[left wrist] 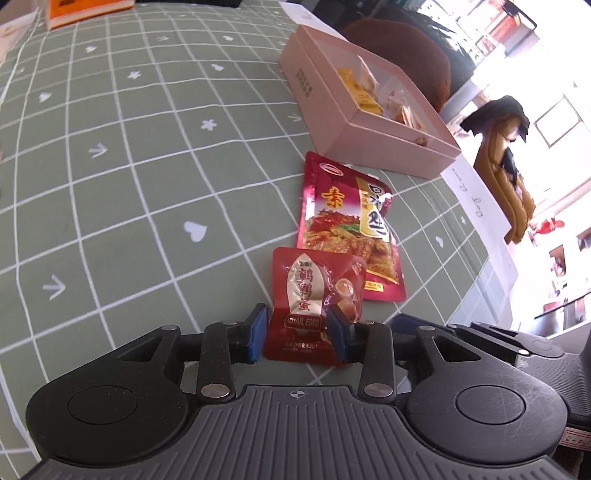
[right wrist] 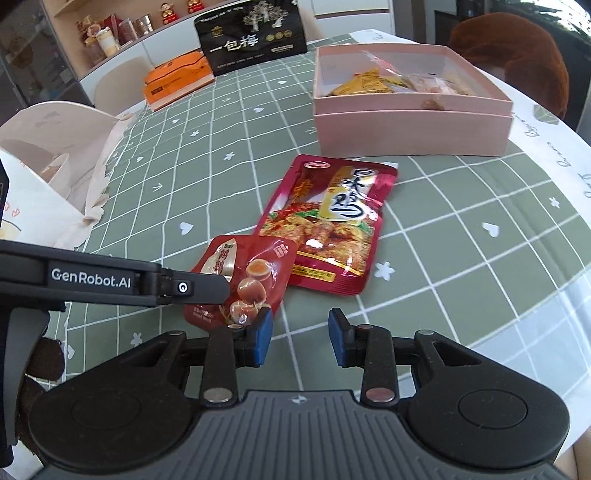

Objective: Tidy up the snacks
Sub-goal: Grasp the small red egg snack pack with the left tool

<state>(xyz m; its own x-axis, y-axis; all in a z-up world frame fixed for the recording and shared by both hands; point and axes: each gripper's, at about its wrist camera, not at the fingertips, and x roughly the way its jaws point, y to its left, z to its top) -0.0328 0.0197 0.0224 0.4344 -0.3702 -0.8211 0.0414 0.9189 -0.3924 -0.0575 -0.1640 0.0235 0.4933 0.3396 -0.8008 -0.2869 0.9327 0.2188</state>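
**Inspection: snack packets on the desk, both grippers low over them**

The left gripper (left wrist: 297, 332) has the small red quail-egg packet (left wrist: 314, 302) between its jaws. The right pad overlaps the packet's edge; at the left pad a sliver of gap may show, so a firm grip cannot be confirmed. The packet's lower part is partly covered by the pads.

The right gripper (right wrist: 300, 336) stands partly open with only the green checked cloth of the desk (right wrist: 461, 266) between its jaws. In the right wrist view the left gripper's arm crosses the quail-egg packet and hides its left side.

The large red snack pouch (right wrist: 325, 225) lies flat just beyond the small packet, their corners overlapping or touching. Farther on, toward the desk's far right edge, sits the open pink box (right wrist: 410, 129), holding yellow and clear-wrapped items too small to identify. A black bag (right wrist: 253, 31) and an orange box (right wrist: 177, 79) stand at the far edge. A white paper bag (right wrist: 48, 166) is cut off at left.
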